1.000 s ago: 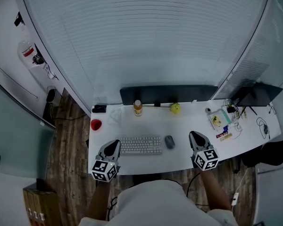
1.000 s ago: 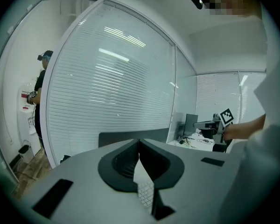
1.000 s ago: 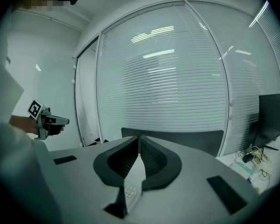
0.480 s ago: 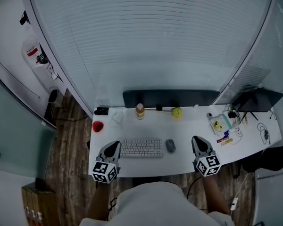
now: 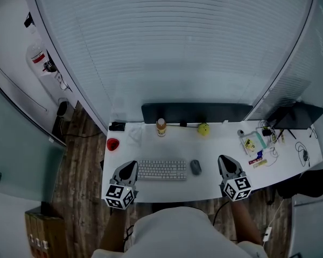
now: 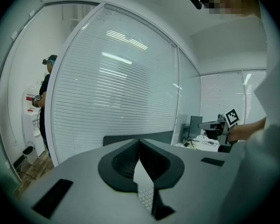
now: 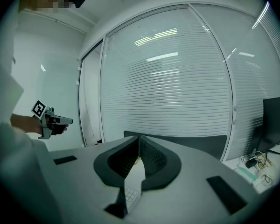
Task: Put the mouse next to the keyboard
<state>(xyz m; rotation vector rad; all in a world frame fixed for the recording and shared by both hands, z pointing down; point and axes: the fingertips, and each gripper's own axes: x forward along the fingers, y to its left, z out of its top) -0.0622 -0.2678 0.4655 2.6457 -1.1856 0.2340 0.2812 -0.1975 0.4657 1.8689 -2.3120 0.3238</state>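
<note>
Now: both claws closed, empty. Left claw (image 5: 130, 166) sits at the front edge of the desk (image 5: 167, 144), just off the left end of the keyboard (image 5: 161, 170). Right claw (image 5: 224, 159) is right of the mouse (image 5: 195, 167), apart from it. Mouse lies on desk just beside keyboard's right end. Behind them: bottle (image 5: 161, 127), yellow ball (image 5: 203, 128), monitor (image 5: 196, 112).

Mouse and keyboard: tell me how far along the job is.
Done, by the look of it: the mouse lies on the desk just right of the keyboard, close beside it with a narrow gap. In hand: nothing; the left gripper and right gripper are both shut and empty, near the desk's front edge. Left: probably nothing but pulling the grippers away.
</note>
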